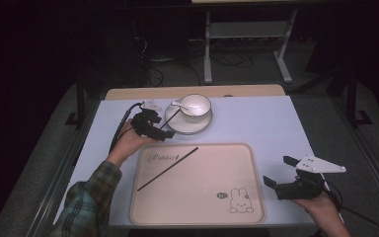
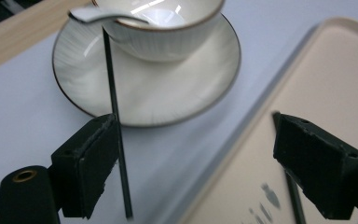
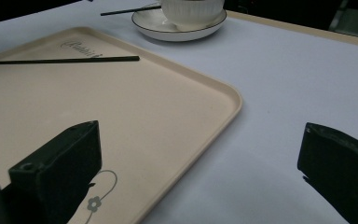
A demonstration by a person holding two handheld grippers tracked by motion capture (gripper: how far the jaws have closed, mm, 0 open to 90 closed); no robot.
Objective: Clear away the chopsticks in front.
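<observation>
Black chopstick: a thin stick lying with its far end propped on the saucer, under the spoon's handle, and its near end out over the table beside the tray – just off the inner face of one jaw in the left gripper view.
Left gripper: jaws wide apart, straddling the stick's near end and clamping nothing.
Second chopstick: lying slantwise on the beige tray, apart from the first.
Cup and spoon: white cup sits on the saucer; a white spoon leans out of it, right above the stick's far tip.
Right gripper: open and idle over the table, past the tray's right edge.
Risk: the stick is slim and only one jaw is close – closing off-centre would likely roll or flick it away.
Second risk: lifting it steeply could catch the spoon handle and tip the spoon out of the cup.
</observation>
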